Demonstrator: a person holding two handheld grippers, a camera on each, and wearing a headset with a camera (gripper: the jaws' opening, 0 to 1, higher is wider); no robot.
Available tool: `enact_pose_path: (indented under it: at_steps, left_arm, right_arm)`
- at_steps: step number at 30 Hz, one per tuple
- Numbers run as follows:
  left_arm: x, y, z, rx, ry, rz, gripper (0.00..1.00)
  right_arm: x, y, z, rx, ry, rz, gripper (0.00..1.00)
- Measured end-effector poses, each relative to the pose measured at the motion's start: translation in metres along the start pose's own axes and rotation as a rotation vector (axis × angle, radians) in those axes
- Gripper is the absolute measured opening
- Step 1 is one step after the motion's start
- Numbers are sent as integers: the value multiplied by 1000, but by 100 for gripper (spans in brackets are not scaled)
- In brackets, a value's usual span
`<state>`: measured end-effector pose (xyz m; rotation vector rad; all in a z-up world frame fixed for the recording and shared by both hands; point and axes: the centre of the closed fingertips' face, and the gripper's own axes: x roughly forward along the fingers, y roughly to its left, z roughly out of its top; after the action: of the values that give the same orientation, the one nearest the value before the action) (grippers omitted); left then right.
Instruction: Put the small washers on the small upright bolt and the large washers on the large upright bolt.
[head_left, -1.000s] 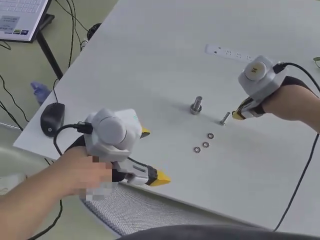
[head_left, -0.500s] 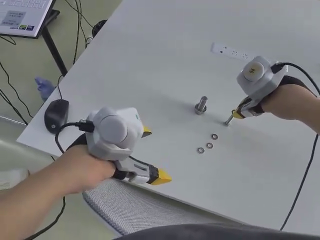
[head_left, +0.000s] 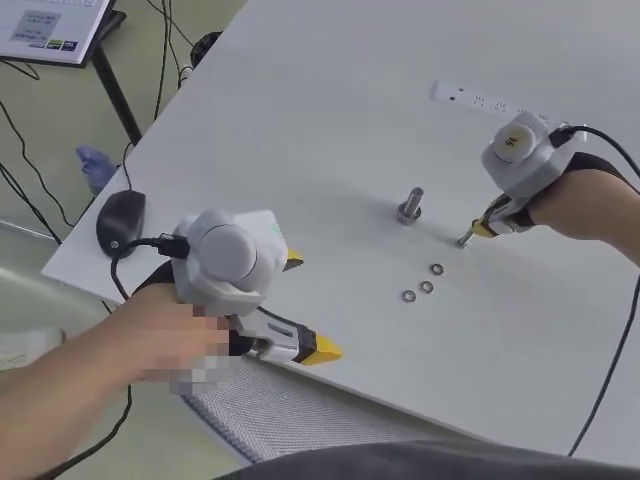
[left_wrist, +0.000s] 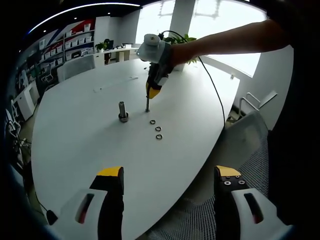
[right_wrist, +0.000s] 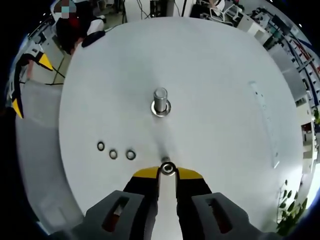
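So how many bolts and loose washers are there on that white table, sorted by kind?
Bolts: 2, the large bolt and the small bolt.
Loose washers: 3, lying in a short row.
Total: 5.

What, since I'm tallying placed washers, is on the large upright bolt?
The large upright bolt has a bare top. A wider ring at its foot could be a washer or the bolt's own head. Three washers lie loose beside it.
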<state>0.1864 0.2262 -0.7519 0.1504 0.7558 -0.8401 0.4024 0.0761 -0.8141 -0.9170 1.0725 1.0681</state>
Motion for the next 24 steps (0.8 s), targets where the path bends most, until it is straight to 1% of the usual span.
enact_pose_path:
  at_steps: [2, 5, 9, 17, 24]
  left_arm:
    - [0, 0, -1, 2, 4, 0, 73]
    - [0, 1, -2, 0, 5, 0, 72]
    - [-1, 1, -3, -3, 6, 0, 72]
    - [-2, 2, -7, -14, 12, 4, 71]
    - [-1, 3, -10, -21, 19, 4, 70]
  right_arm:
    - [1, 3, -1, 1, 0, 6, 13]
    - [1, 4, -2, 2, 8, 2, 13]
    - [4, 6, -2, -3, 5, 4, 13]
    - [10, 7, -1, -12, 12, 3, 13]
    - [17, 7, -3, -16, 19, 8, 13]
